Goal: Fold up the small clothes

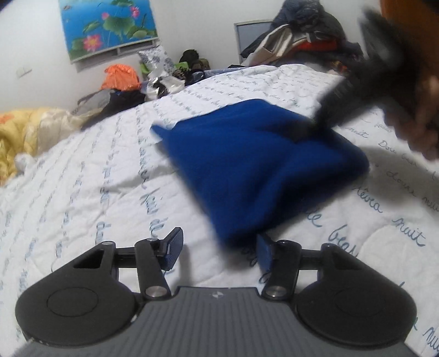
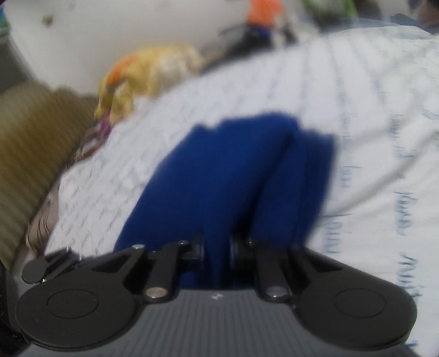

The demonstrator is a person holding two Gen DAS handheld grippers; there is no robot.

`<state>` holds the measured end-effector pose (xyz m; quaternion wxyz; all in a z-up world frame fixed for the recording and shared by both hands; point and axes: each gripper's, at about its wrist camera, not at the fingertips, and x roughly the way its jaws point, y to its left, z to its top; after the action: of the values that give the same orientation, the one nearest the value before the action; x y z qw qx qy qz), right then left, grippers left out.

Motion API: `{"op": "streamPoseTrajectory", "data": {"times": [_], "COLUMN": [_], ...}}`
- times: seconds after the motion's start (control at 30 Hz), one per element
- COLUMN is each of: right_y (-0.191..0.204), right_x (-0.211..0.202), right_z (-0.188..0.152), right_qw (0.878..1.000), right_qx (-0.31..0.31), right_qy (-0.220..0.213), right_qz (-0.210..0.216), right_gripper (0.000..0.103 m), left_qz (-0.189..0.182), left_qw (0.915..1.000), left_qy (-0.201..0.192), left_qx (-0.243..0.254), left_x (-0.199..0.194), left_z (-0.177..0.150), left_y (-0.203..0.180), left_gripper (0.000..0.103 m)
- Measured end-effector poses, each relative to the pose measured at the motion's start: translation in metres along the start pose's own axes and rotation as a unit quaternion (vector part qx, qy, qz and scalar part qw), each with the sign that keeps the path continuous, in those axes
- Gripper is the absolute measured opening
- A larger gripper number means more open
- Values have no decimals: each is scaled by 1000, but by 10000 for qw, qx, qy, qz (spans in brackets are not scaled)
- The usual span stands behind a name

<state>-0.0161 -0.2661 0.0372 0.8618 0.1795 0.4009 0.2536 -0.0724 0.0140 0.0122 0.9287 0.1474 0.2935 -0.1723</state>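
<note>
On the bed, far left: a yellow quilted blanket [image 1: 26,129] lies bunched at the edge of the mattress, well apart from the blue cloth; the right wrist view also shows it, blurred.
Wall behind: a lotus-flower poster [image 1: 108,26] hangs on the white wall, and below it an orange bag [image 1: 120,77] sits among dark bundles at the far edge of the bed.
Bedspread: a white quilt [image 1: 82,178] printed with rows of blue handwriting covers the mattress and carries everything near the grippers.
Left gripper [image 1: 218,251]: its two blue-padded fingers are spread wide and hold nothing; the near corner of the cloth lies just ahead of the right-hand finger, and whether it touches that finger cannot be told.
Blue garment [image 1: 260,164]: a small royal-blue cloth, folded into a rough wedge, rests on the quilt in the middle of the left wrist view, blurred by motion, with one far corner sticking out leftward.
Right gripper [image 2: 216,251]: the fingers are drawn close and pinch a fold of the blue garment, whose layers run up between them and away across the quilt.
Far right of the left wrist view: the right gripper shows as a dark blur meeting the garment's upper right edge, with the person's hand [image 1: 422,115] behind it.
Back right: a clothes pile [image 1: 301,35] is heaped beyond the bed.
</note>
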Motion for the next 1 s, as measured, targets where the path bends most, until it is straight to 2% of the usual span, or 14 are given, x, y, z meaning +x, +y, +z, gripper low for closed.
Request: {"op": "streamPoseTrajectory", "data": {"times": [0.1,0.17,0.27,0.33,0.43,0.47,0.5,0.53,0.57,0.6,0.7,0.8,0.93,1.0], "right_y": [-2,0,-10,-17,-31,-32,-32,-31,-29,-26,-29,-35,-32,-31], "right_x": [-2,-11,-29,-20,17,33,47,58,67,72,54,50,66,72], "right_z": [-2,10,39,65,95,101,104,106,105,105,99,101,108,107], "right_qw": [9989,9970,9923,9922,9921,9931,9943,9953,9969,9980,9989,9983,9980,9980], "right_qx": [226,356,590,726,1060,1086,1041,949,752,550,468,574,601,590], "right_qy": [104,177,-660,-753,-242,-37,110,190,221,263,70,96,209,210], "right_qz": [403,661,872,672,622,432,204,48,-93,-186,-4,-62,-15,90], "right_gripper": [18,37,55,55,54,54,54,47,16,13,13,21,23,11], "left_qz": [-365,-846,-1403,-1378,-1220,-1233,-1230,-1174,-1058,-1032,-1151,-1246,-1151,-1114], "left_qw": [9985,9929,9802,9781,9792,9783,9780,9793,9823,9833,9811,9783,9830,9841], "left_qy": [87,98,-22,-122,-90,-45,-2,-29,-143,-129,-147,-166,-111,-98], "left_qx": [-392,-835,-1399,-1554,-1617,-1665,-1686,-1650,-1541,-1493,-1551,-1646,-1428,-1380], "left_x": [-1,-4,-8,-5,7,11,16,18,18,18,19,19,20,20], "left_z": [3,6,12,14,14,14,13,9,6,6,4,3,5,6], "left_y": [9,19,34,38,35,34,32,29,25,24,28,30,23,21], "left_gripper": [55,55,65,69,72,74,75,78,84,84,89,92,95,96]}}
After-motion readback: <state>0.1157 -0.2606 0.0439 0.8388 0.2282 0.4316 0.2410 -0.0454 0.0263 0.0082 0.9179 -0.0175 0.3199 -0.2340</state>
